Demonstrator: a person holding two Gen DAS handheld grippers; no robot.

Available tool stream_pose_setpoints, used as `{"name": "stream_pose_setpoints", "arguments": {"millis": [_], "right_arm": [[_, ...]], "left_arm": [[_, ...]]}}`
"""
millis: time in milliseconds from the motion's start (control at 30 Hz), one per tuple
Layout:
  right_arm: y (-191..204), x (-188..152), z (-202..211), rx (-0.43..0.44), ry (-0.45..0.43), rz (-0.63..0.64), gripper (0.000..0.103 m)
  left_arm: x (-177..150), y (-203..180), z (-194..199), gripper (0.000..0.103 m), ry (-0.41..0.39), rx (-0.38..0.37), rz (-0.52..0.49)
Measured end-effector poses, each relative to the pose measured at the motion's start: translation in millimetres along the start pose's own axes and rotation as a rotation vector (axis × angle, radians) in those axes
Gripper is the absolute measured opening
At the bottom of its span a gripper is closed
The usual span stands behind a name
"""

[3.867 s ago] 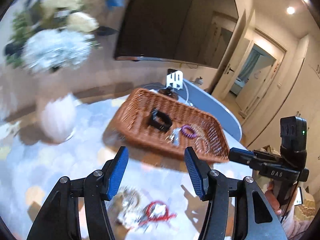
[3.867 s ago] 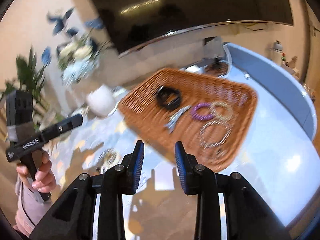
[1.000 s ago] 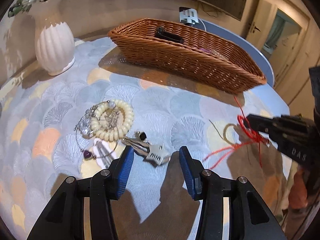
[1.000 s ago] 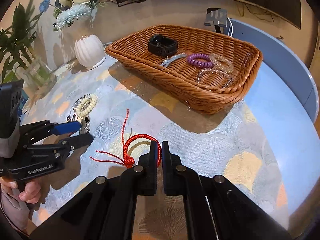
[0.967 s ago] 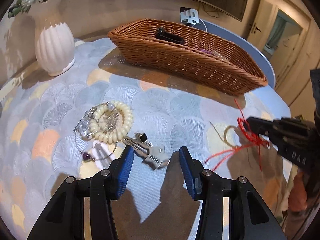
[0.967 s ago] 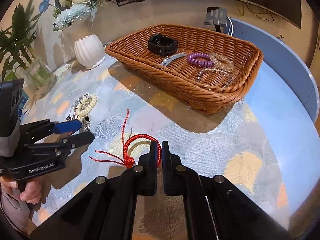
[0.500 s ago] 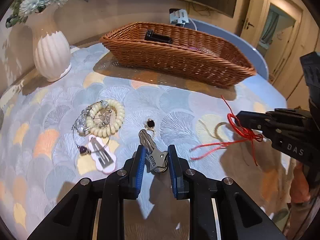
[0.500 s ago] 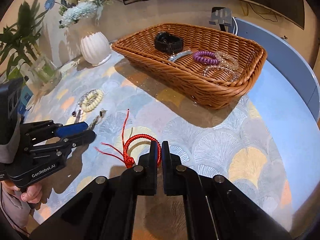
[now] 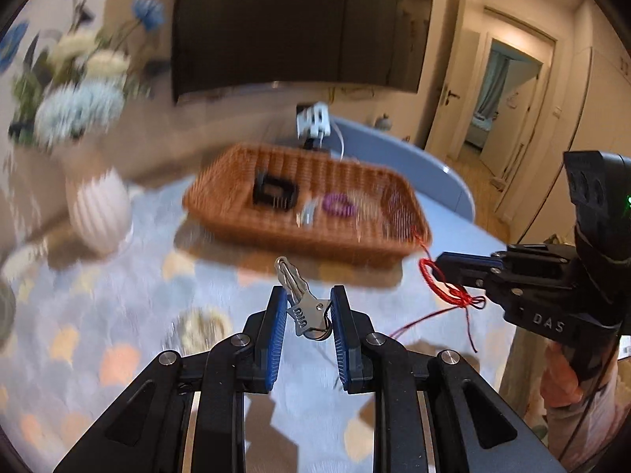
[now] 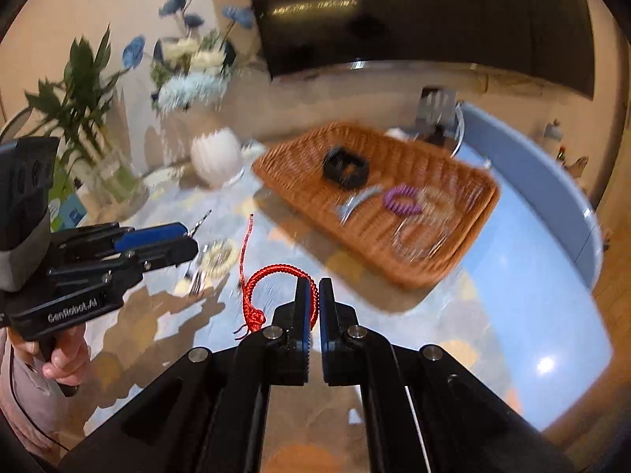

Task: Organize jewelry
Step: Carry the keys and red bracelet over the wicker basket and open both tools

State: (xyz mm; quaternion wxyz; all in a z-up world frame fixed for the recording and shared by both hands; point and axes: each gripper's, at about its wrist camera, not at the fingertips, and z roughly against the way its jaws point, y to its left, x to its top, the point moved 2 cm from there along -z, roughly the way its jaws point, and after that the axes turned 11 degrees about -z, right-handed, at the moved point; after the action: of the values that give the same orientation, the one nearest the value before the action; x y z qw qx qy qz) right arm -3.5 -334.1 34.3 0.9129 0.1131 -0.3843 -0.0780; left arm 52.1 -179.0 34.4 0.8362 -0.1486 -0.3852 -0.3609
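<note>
My left gripper (image 9: 306, 307) is shut on a set of silver keys (image 9: 303, 307) and holds them above the table. My right gripper (image 10: 314, 299) is shut on a red braided cord bracelet (image 10: 272, 276), also lifted; it shows in the left wrist view (image 9: 435, 283) at the right. The wicker basket (image 9: 398, 216) stands behind, holding a black watch (image 9: 274, 193), a silver clip (image 9: 307, 213), a purple coil bracelet (image 9: 339, 205) and pale bead bracelets (image 10: 418, 236). A cream coil bracelet (image 9: 205, 325) lies blurred on the table.
A white ribbed vase (image 9: 100, 213) with flowers stands left of the basket. A glass vase with green plants (image 10: 102, 173) is at the far left. A small white stand (image 9: 313, 124) sits behind the basket. The patterned tablecloth (image 9: 118, 354) covers the table.
Both grippers have lifted up from the table, carrying the keys and the red bracelet. The view now tilts toward the basket, with motion blur.
</note>
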Motion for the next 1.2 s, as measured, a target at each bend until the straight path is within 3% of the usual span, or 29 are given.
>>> {"name": "stream_pose_setpoints", "arguments": {"millis": [133, 333, 467, 700, 867, 933, 967, 1000, 1100, 1200], "right_arm": [[-21, 30, 1, -0.049, -0.043, -0.048, 0.005], [-65, 67, -38, -0.122, -0.014, -0.16, 0.005], [-93, 82, -68, -0.108, 0.023, -0.225, 0.005], [-100, 94, -117, -0.117, 0.081, -0.251, 0.005], [-96, 95, -125, -0.103, 0.075, -0.262, 0.006], [-98, 95, -122, -0.08, 0.072, -0.28, 0.008], [-98, 94, -120, -0.069, 0.071, -0.291, 0.01], [-99, 93, -117, -0.064, 0.07, -0.299, 0.012], [-97, 90, -105, -0.059, 0.062, -0.31, 0.032], [-88, 85, -88, -0.026, 0.053, -0.311, 0.035]], "left_arm": [[38, 3, -17, 0.022, -0.028, -0.002, -0.019], [79, 27, -71, 0.022, -0.022, -0.02, 0.01], [87, 60, -105, 0.022, -0.004, -0.014, 0.089], [74, 98, -145, 0.022, 0.037, -0.017, 0.159], [68, 94, -142, 0.024, 0.002, -0.046, 0.123], [68, 93, -136, 0.036, -0.013, -0.077, 0.129], [68, 93, -132, 0.052, -0.015, -0.081, 0.134], [68, 95, -125, 0.061, -0.03, -0.08, 0.139], [63, 97, -95, 0.061, -0.066, -0.071, 0.147], [55, 101, -63, 0.061, -0.097, -0.06, 0.145]]}}
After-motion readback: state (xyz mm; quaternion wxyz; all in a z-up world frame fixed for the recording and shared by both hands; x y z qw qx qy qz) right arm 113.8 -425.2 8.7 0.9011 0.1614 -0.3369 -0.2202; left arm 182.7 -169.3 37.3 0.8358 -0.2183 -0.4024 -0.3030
